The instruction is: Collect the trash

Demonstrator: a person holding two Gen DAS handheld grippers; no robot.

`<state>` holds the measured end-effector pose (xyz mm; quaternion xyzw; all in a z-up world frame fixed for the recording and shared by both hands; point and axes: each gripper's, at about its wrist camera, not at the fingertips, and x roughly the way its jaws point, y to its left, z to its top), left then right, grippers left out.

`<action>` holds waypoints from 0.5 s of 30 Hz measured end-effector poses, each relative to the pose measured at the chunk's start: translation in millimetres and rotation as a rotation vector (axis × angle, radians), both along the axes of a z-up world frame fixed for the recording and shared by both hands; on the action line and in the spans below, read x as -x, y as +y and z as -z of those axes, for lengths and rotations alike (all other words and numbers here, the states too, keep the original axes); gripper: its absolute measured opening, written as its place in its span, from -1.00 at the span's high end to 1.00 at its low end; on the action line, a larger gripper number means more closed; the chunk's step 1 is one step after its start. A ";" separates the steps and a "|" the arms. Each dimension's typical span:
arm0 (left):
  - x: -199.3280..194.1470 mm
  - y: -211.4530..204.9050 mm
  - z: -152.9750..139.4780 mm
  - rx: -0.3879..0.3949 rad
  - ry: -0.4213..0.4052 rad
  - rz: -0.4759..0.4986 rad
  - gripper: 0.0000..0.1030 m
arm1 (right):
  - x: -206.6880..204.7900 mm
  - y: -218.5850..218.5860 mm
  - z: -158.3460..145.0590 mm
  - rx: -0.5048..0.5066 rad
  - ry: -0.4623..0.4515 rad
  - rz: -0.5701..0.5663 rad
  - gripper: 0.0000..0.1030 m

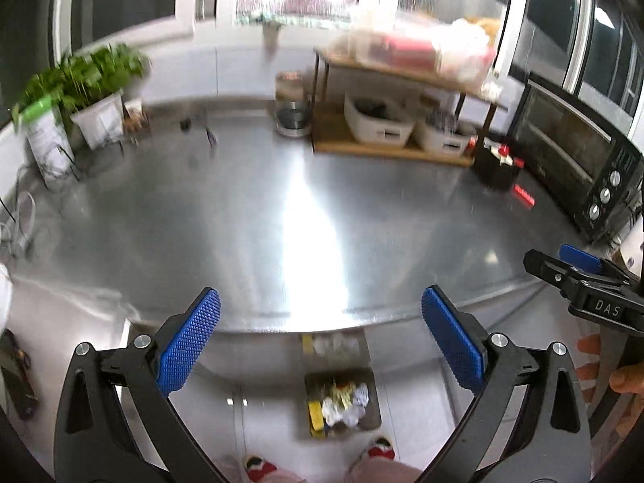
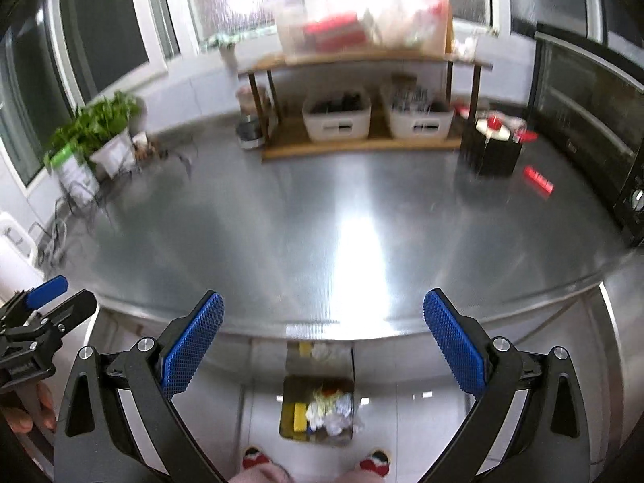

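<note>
A trash bin [image 1: 372,414] stands on the floor below the steel counter's front edge, holding crumpled white paper [image 1: 354,398] and a yellow item; it also shows in the right wrist view [image 2: 287,410]. My left gripper [image 1: 320,318] is open and empty above the counter edge, over the bin. My right gripper [image 2: 324,318] is open and empty in the same stance; it shows from the side in the left wrist view [image 1: 563,261]. A small red item [image 2: 538,179] lies on the counter at the far right.
Steel counter [image 2: 322,221]. At the back: wooden shelf [image 2: 362,137] with white baskets, black holder [image 2: 493,153], toaster oven [image 1: 579,161] at right, potted plant [image 2: 100,133] at left. My feet in slippers [image 1: 318,459] stand by the bin.
</note>
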<state>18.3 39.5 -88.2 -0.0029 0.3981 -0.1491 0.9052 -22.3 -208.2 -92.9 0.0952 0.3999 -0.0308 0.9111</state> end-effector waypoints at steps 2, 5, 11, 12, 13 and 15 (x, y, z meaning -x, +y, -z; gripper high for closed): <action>2.8 0.3 -14.8 0.008 -0.034 0.000 -0.84 | 4.2 1.4 -15.9 0.014 -0.041 0.001 -0.94; 8.1 -0.6 -33.2 0.005 -0.078 0.001 -0.85 | 8.7 4.1 -41.0 0.062 -0.104 0.002 -0.94; 11.5 -1.3 -56.8 -0.006 -0.154 -0.023 -0.85 | 14.1 4.7 -72.2 0.083 -0.187 0.026 -0.94; 11.6 -1.7 -58.7 -0.009 -0.161 -0.027 -0.85 | 15.2 5.0 -74.2 0.082 -0.195 0.030 -0.94; 11.6 -1.1 -60.9 -0.012 -0.167 -0.030 -0.85 | 15.2 5.4 -77.2 0.085 -0.203 0.035 -0.94; 11.7 -0.7 -64.4 -0.020 -0.182 -0.039 -0.85 | 15.1 6.8 -82.2 0.094 -0.219 0.038 -0.94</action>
